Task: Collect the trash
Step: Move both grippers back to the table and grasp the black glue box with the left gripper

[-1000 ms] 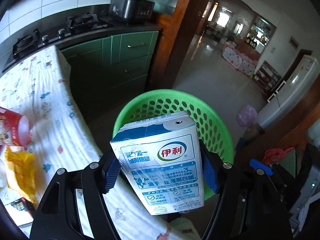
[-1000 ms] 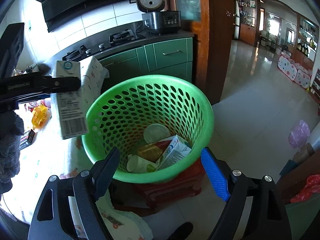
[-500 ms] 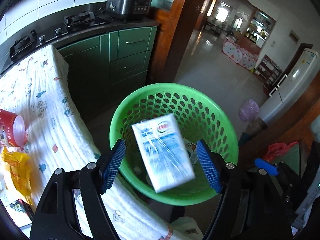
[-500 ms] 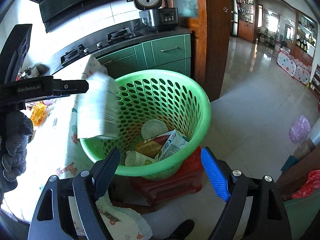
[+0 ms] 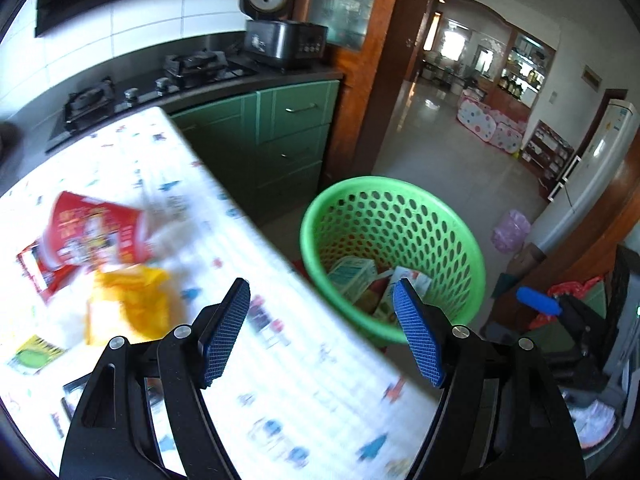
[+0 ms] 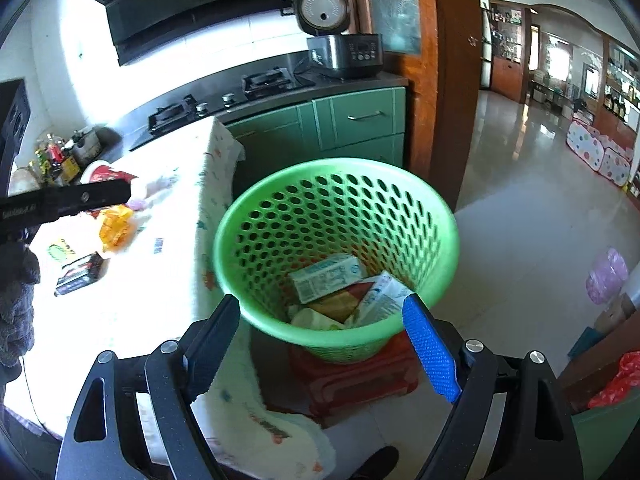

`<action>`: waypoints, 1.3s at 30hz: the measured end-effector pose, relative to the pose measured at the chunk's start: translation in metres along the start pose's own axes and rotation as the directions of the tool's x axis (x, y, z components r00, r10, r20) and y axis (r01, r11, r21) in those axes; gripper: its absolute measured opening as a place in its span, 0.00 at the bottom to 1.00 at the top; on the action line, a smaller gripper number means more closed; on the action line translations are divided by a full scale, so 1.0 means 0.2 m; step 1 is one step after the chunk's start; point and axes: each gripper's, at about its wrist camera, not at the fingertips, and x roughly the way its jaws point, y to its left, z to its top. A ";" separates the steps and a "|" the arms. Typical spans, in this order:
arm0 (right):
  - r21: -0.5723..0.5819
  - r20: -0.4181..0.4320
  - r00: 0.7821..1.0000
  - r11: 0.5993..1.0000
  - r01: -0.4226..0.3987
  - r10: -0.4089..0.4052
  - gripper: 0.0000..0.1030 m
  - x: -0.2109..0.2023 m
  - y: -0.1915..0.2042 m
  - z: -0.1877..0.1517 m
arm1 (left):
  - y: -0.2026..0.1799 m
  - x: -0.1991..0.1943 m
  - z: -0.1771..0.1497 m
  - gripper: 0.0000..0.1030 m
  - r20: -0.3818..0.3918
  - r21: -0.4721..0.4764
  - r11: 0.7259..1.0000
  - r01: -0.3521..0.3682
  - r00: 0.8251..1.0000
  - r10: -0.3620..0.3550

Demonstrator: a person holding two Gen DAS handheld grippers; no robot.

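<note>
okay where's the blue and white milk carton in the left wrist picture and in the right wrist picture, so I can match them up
Left wrist: the milk carton lies inside the green basket, right of centre, just above the right finger's tip.
Right wrist: the milk carton lies on the other trash at the basket's bottom, centre of picture, printed side up.
Shared landmark: the rice cooker on the counter, lid open, behind the basket.

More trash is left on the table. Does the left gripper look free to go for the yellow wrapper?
Probably yes. The left gripper is open and holds nothing, and the yellow wrapper lies uncovered on the tablecloth with nothing between them.
</note>
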 end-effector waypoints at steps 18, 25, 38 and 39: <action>-0.157 -0.020 0.993 0.981 -0.114 0.112 0.80 0.02 0.55 0.06 | 0.62 -0.33 -0.36 0.79 -0.052 0.157 0.986 -0.053 0.997 0.062; -0.201 -0.046 0.992 0.972 -0.125 0.118 0.81 0.07 0.70 0.08 | 0.74 -0.25 -0.45 0.81 -0.107 0.271 0.963 -0.014 0.993 0.044; -0.245 -0.110 0.985 0.956 -0.160 0.137 0.81 0.23 0.87 0.12 | 0.83 -0.01 -0.42 0.81 -0.186 0.297 0.953 0.051 0.982 0.006; -0.252 -0.113 0.984 0.954 -0.160 0.136 0.81 0.24 0.88 0.13 | 0.83 0.00 -0.42 0.81 -0.192 0.298 0.953 0.050 0.981 0.009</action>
